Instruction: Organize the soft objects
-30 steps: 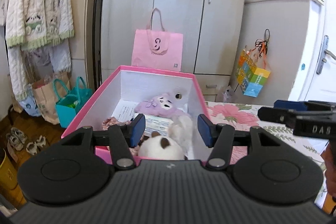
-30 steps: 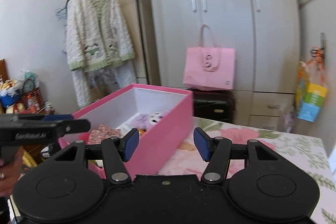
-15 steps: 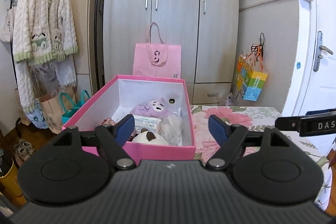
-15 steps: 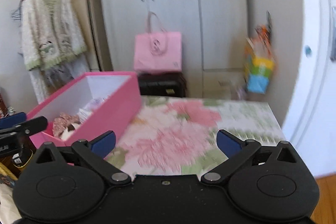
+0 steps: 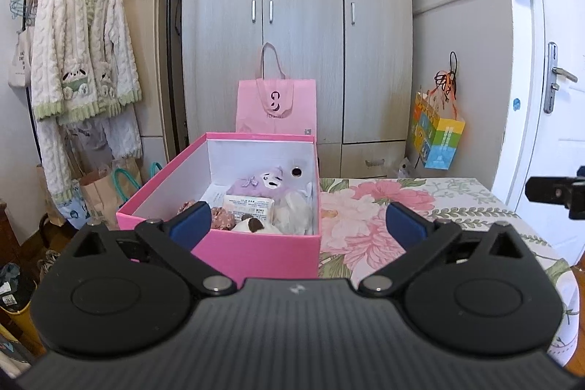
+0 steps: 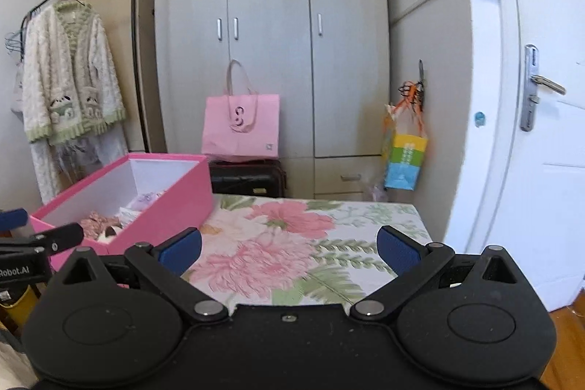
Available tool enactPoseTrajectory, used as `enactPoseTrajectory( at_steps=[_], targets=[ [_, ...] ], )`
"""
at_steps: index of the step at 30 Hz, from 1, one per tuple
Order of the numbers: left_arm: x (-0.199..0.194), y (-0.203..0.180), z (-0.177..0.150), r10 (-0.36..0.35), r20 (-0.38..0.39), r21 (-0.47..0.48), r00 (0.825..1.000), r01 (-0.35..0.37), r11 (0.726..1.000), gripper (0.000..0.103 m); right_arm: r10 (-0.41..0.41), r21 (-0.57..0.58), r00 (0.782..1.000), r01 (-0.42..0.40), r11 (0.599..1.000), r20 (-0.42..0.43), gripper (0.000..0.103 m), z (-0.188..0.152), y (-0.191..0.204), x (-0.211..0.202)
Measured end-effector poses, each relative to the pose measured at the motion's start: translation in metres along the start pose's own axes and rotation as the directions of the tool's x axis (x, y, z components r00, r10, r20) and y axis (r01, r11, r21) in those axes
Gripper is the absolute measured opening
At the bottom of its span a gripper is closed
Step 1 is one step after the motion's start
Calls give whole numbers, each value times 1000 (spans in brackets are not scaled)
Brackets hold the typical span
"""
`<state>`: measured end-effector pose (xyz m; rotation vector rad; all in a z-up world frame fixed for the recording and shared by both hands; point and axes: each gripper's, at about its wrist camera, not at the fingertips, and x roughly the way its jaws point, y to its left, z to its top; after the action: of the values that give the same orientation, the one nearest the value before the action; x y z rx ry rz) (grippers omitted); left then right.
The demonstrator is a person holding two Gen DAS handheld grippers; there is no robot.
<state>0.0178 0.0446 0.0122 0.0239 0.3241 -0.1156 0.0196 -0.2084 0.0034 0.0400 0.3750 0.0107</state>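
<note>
A pink box stands open on the left part of the floral table; it also shows in the right wrist view. Inside lie a purple plush, a white and brown plush, a white fluffy item, a packet and a floral fabric piece. My left gripper is open and empty, held back from the box's near wall. My right gripper is open and empty above the floral cloth, right of the box.
A grey wardrobe stands behind the table with a pink tote bag before it. A colourful bag hangs at right beside a white door. A clothes rack with a cream cardigan stands at left.
Both grippers have opened wide and pulled back from the box. The right gripper has swung right, from the box's side to over the floral cloth.
</note>
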Motion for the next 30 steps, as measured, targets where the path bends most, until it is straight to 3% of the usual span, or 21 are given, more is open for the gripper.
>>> enactPoseTrajectory(
  at_steps=[8, 15, 30],
  targets=[
    [-9, -6, -5, 29, -9, 11, 1000, -29, 1000, 103, -62, -3, 998, 62, 998, -26, 103, -6, 1, -10],
    [-5, -3, -7, 59, -37, 5, 998, -59, 998, 103, -120, -76, 992, 117, 990, -35, 103, -11, 14, -13],
    [-12, -9, -10, 58, -36, 25, 998, -57, 998, 103, -128, -44, 991, 127, 991, -32, 103, -15, 12, -20]
  ],
)
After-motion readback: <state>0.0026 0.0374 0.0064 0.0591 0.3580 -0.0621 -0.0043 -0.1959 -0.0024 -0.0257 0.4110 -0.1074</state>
